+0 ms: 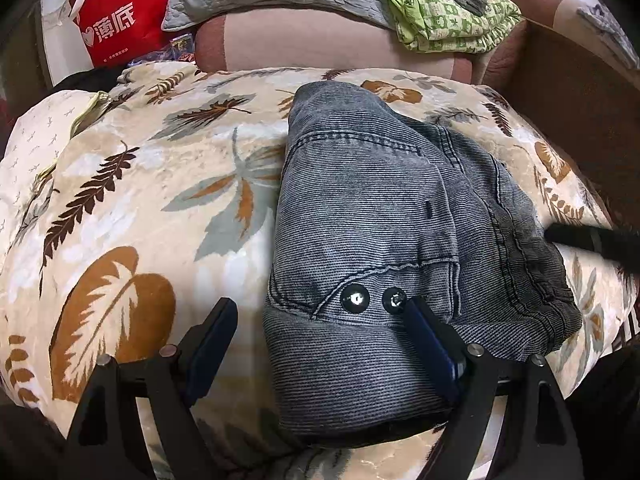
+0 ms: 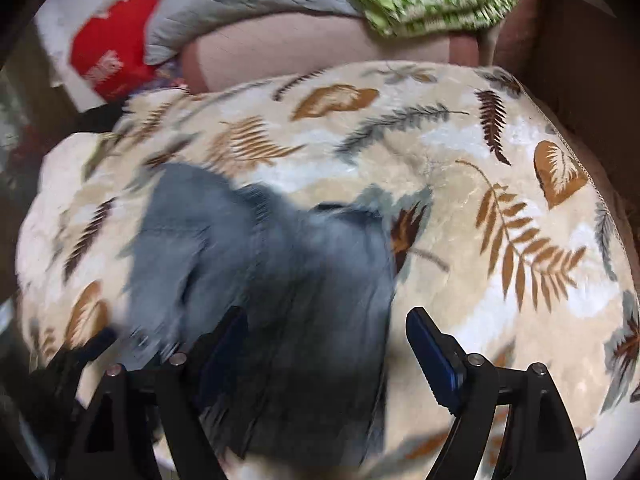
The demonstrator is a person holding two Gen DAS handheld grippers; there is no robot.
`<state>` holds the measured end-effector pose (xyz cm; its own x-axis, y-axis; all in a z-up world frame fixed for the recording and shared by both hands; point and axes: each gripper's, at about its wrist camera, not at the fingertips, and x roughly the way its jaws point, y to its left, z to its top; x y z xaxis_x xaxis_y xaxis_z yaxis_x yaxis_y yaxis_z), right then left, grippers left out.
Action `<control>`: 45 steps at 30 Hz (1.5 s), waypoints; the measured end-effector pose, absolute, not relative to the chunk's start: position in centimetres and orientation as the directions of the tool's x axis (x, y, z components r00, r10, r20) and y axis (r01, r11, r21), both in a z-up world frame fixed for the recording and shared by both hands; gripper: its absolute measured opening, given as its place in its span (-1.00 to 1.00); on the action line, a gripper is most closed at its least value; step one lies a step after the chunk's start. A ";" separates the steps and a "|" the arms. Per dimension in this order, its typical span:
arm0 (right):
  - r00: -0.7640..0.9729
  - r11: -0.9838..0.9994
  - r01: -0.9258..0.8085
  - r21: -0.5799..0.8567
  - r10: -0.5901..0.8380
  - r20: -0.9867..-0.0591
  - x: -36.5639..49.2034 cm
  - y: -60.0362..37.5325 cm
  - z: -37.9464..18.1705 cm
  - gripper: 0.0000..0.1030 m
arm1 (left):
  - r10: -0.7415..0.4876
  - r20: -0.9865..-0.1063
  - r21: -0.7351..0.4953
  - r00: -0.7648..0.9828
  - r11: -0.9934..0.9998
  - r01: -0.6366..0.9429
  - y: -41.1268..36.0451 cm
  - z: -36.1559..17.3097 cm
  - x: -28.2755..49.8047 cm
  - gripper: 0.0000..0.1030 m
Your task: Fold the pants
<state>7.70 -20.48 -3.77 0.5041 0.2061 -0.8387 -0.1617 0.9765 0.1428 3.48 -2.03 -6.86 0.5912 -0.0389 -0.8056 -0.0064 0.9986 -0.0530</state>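
Left wrist view shows the folded grey-blue denim pants (image 1: 384, 240) lying as a compact bundle on the cream leaf-print plush blanket (image 1: 132, 184), their near edge between the spread, empty jaws of the left gripper (image 1: 320, 316). The right gripper (image 2: 326, 322), jaws likewise released, hangs over the bundle's other side. Finishing well probably means pressing the layers flat without dragging them askew

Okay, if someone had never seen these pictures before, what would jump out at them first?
Probably the folded grey jeans, a thick bundle in the middle of the leaf-print blanket, with two shiny rivets facing the left camera. Next, the open left gripper straddling the jeans' near edge. Behind, a red bag and a green patterned cloth stand out.
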 end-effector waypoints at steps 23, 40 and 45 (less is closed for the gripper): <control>0.466 0.961 -0.172 0.216 0.272 -0.842 10.1 -22.0 -2.6 0.86 | -0.057 -0.800 -0.063 0.597 0.998 0.011 -2.7 -6.8 3.0 0.69; 0.201 0.835 -0.548 -0.046 0.077 -0.977 25.2 -1.3 -4.8 0.31 | -0.114 -0.795 -0.115 0.596 0.993 0.035 -1.9 -7.0 2.9 0.69; 0.125 0.823 -0.569 -0.006 0.079 -0.989 25.7 -0.6 -6.1 -0.66 | -0.128 -0.794 -0.130 0.595 0.991 0.040 -1.6 -7.1 2.9 0.70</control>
